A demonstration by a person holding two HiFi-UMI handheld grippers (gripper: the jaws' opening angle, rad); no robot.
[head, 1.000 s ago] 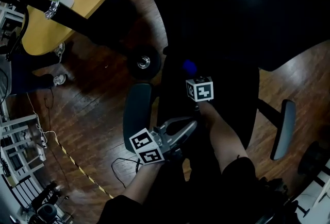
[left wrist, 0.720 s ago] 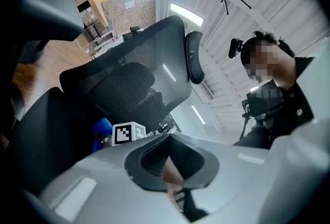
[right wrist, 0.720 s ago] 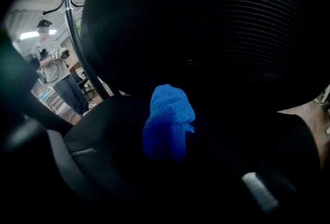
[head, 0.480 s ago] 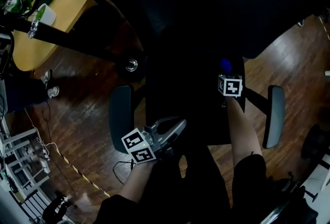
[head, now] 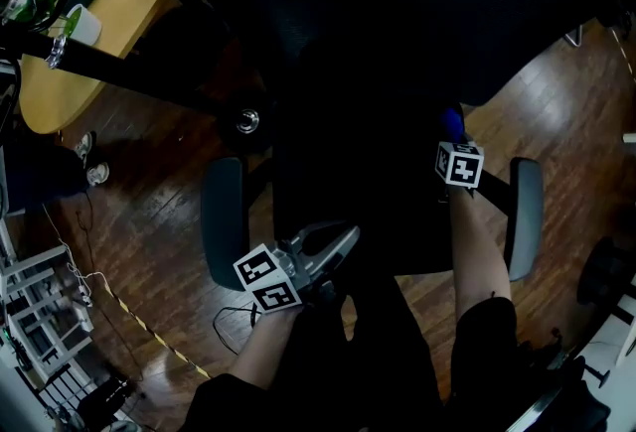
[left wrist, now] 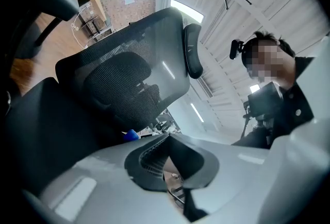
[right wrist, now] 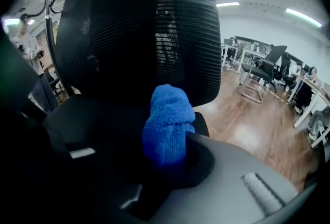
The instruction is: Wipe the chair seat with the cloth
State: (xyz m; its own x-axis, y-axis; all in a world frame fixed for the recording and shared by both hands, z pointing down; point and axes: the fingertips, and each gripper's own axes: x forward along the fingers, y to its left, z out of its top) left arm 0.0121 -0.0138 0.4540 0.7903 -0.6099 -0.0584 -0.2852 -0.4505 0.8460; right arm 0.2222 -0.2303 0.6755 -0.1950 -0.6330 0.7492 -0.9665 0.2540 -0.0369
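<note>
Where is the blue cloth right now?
In the head view, the blue cloth is at the right side of the chair seat, clamped by the jaws of the right gripper, close to the right armrest.

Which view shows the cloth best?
The right gripper view: the blue cloth fills its centre, clamped in the right gripper. The head view shows only a blue scrap above that gripper's cube; the left gripper view, a tiny blue speck.

No legible text, label, brand or number anywhere in view. Only printed markings noted: black-and-white square patterns on the left marker cube (head: 270,283) of the left gripper (head: 348,239) and the right marker cube (head: 460,165) of the right gripper (head: 452,125). These patterns carry no letters or digits.
</note>
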